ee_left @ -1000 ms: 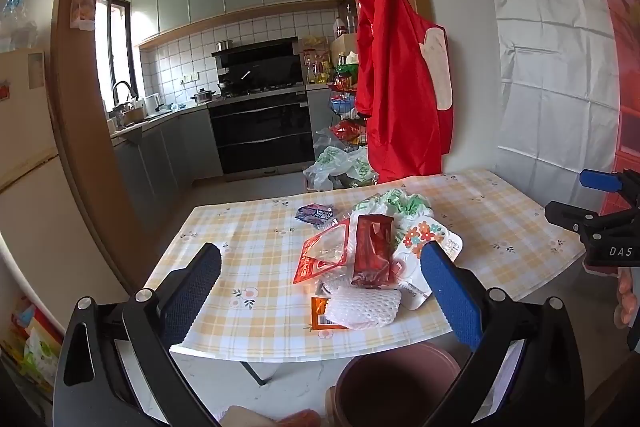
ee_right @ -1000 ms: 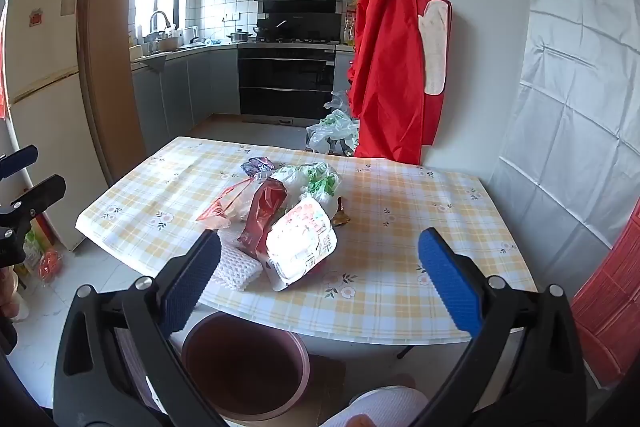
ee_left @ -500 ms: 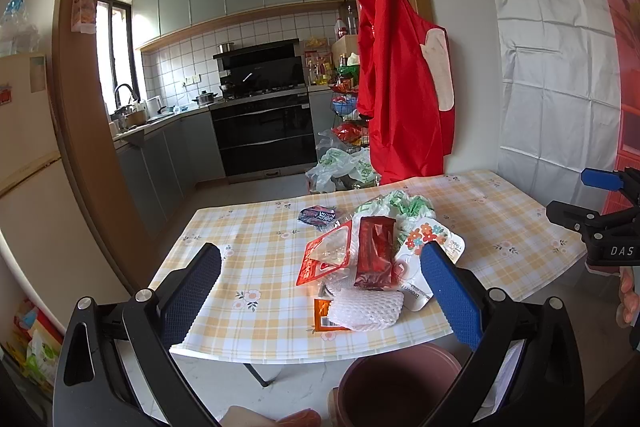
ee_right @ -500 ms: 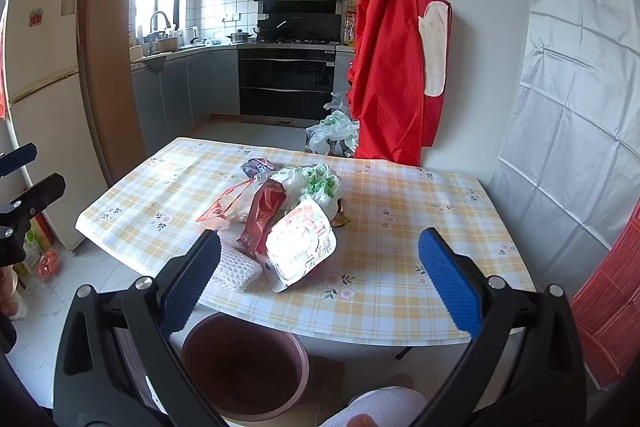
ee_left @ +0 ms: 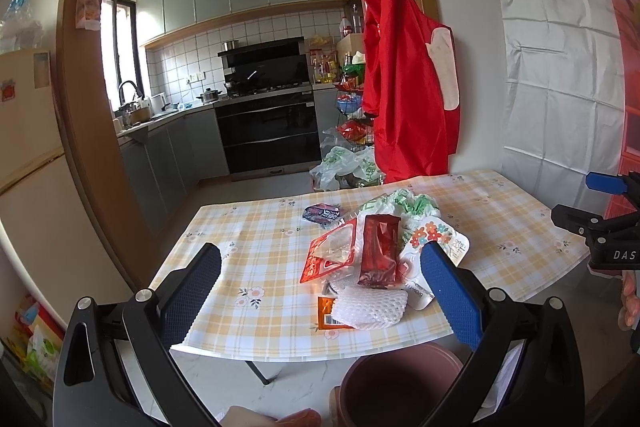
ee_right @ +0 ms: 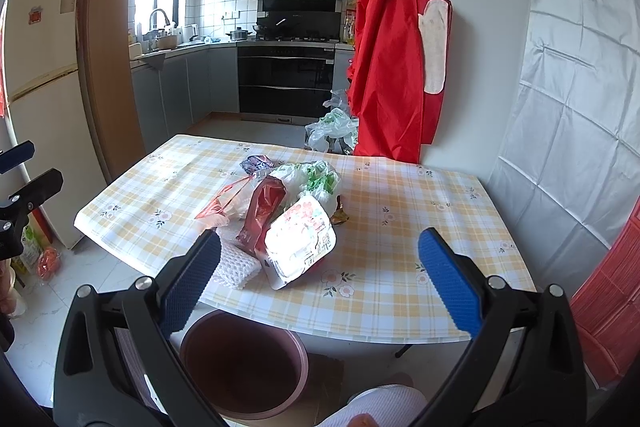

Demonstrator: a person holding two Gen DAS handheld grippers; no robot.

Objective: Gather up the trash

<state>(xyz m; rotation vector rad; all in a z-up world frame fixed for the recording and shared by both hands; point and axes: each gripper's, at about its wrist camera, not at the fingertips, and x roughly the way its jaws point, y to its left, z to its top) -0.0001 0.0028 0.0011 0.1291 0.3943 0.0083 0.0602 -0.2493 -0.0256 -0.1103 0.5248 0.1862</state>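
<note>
Operator: Trash pile (ee_left: 372,259) sits heaped on the table (ee_left: 256,267), near its front edge. I log a white foam net (ee_left: 370,309), a dark red pouch (ee_left: 378,251), a red-and-clear wrapper (ee_left: 330,255) and a floral-printed white packet (ee_right: 300,239), all touching or overlapping.

Recorder: Bin?

Operator: Maroon bin (ee_right: 244,363) stands on the floor, partly under that front edge, just below the foam net.

Recorder: Claws?

Operator: I read the left claw (ee_left: 320,295) with fingers spread wide apart, holding nothing, short of the pile. Right claw (ee_right: 318,279) likewise spread and empty, facing the floral packet. Neither touches any trash.
</note>
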